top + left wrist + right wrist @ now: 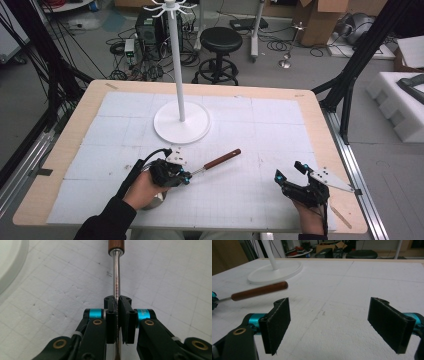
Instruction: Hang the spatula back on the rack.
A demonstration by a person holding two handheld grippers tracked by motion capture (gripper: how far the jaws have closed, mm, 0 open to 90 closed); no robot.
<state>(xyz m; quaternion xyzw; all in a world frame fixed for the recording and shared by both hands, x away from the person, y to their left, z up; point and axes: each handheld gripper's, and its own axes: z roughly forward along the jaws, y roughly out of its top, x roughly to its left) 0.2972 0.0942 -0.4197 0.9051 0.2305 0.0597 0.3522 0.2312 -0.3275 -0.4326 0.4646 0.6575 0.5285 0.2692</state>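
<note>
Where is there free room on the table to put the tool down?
The mat is bare right of the stand's base, up to the table's right edge, and between both grippers. It is crowded only where the left gripper holds the tool.

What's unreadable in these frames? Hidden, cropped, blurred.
- Working end of the wooden-handled steel tool: in the high view, hidden behind the left gripper and hand.
- White stand: its top is cropped by the high view's upper edge.
- Engraving on the steel shaft: too small in the left gripper view.
</note>
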